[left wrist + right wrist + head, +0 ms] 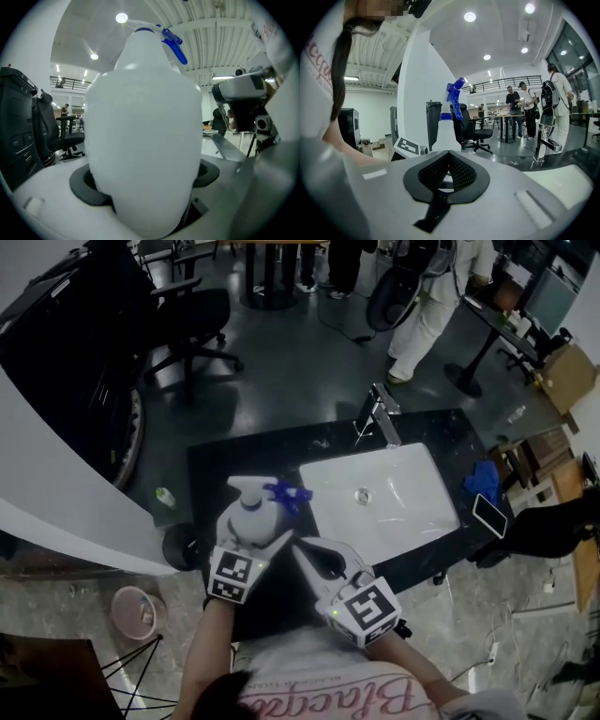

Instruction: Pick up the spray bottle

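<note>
Dark stone countertop [281, 442] runs across a workshop with a grey floor, and a white sink [319, 474] is sunk into it with a chrome faucet [380, 413] at its far edge. At the near left corner of that sink stands the spray bottle [251, 512], white, with a blue trigger [286, 493] that points out toward the basin.

The left gripper [253, 531] has the bottle between its jaws. In the left gripper view the white body fills the space, and the dark pads [89, 187] lie against its sides low down, clamped on it. Whether the bottle's base is clear of the counter cannot be told.

The right gripper [305, 551] sits just to the right of the left one, near the bottle but apart from it, over the counter's front edge beside the sink rim. Its jaws are closed together with nothing in them. Seen along them, the bottle stands ahead and slightly left, with the left gripper's marker cube [408, 146] beside it.

Past the sink, far to the right of both grippers, lie a blue cloth [485, 481] and a phone [490, 515]. Beyond the counter are a black office chair [192, 320], a person in white trousers [422, 315] and a cardboard box [567, 376]. A pink bucket [131, 610] sits on the floor to the left gripper's left.
</note>
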Tool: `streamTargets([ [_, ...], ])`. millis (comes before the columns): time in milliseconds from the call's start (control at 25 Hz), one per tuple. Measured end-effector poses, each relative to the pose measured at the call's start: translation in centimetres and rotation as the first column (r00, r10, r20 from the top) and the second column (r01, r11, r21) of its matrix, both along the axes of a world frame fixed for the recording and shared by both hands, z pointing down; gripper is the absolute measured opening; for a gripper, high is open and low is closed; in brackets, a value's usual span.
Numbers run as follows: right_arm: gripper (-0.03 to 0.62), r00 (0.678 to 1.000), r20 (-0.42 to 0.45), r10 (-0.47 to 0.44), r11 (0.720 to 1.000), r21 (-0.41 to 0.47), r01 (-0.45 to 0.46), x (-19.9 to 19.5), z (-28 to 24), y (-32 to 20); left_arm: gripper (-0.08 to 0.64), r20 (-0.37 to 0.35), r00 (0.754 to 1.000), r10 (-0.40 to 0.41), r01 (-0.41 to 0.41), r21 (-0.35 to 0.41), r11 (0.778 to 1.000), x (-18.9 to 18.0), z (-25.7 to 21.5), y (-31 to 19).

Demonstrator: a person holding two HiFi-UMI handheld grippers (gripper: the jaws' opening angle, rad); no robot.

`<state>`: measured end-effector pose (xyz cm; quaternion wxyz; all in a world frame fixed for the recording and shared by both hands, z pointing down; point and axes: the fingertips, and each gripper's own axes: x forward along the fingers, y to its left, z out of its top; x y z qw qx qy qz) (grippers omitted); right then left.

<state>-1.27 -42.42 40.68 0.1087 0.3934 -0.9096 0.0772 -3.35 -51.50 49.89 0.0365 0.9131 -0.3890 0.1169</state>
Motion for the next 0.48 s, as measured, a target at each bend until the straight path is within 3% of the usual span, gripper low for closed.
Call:
streamTargets([
  [200, -0.006, 1.000, -0.002, -0.002, 1.000, 0.015, 0.002, -0.3, 0.0, -0.1, 0.436, -0.013, 1.000, -0.029, 0.029, 0.010, 1.000, -0.7, -0.6, 0.1],
  [480, -0.006, 0.997, 0.076, -0.001, 0.997, 0.081, -0.005, 0.1, -2.9, -0.8, 0.433, -0.067, 0.996, -0.057, 0.059, 0.041, 0.997, -2.0, -7.4, 1.6],
])
